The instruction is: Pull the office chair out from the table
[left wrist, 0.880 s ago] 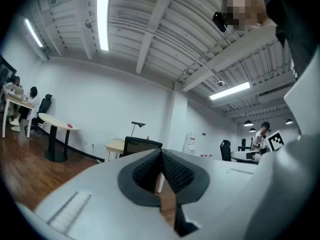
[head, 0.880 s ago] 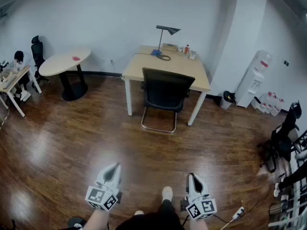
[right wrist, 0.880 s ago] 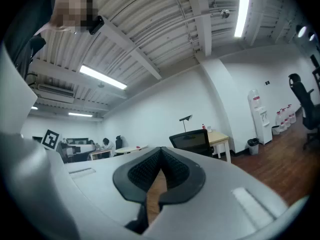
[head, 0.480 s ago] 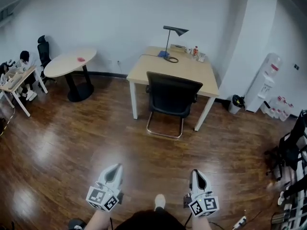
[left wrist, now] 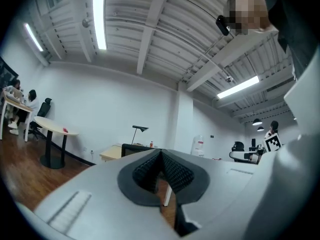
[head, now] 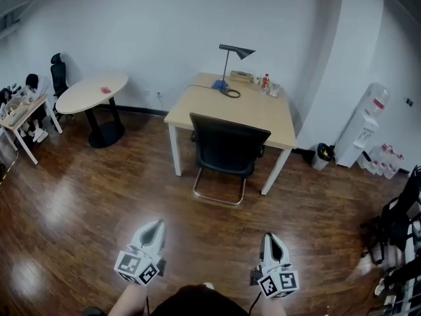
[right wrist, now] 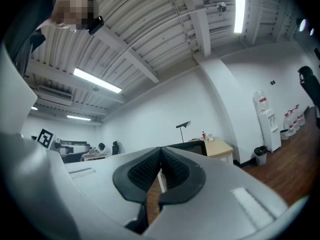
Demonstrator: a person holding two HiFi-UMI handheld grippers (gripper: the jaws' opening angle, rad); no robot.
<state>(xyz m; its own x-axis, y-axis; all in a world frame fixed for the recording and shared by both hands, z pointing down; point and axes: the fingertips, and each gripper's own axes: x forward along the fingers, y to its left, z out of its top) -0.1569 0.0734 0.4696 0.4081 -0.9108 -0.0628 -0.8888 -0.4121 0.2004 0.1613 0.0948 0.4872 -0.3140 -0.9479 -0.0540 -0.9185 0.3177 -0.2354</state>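
**Step in hand: approach.** The office chair [head: 227,151] stands at frame centre in the head view. It is tucked against the near edge of the table [head: 253,110], with its backrest [head: 229,140] turned toward the camera. Its sled base [head: 218,196] rests on the floor [head: 99,196] between the table legs [head: 176,151]. Both grippers sit at the bottom edge of that view, well apart from the chair, so no contact is possible yet.

**Procedure, as judged from this layout:**
1. Close the distance along the line from bottom centre to frame centre, holding both grippers level.
2. Open both sets of jaws before they reach the backrest.
3. Take the top edge of the backrest, one gripper toward each upper corner, so the pull is balanced.
4. Draw the chair straight toward the bottom of the frame. An uneven pull would likely swing the sled base against a table leg.
5. The base appears to have no wheels. Expect it to drag on the wood floor, and pull steadily rather than tipping the back.

How far the chair reaches under the table is hidden by the backrest; check on arrival.

**Jaw state.** The left gripper [head: 156,226] has its jaws closed together, with the pads meeting and nothing between them. The right gripper [head: 268,237] is the same: jaws together, empty, touching nothing.
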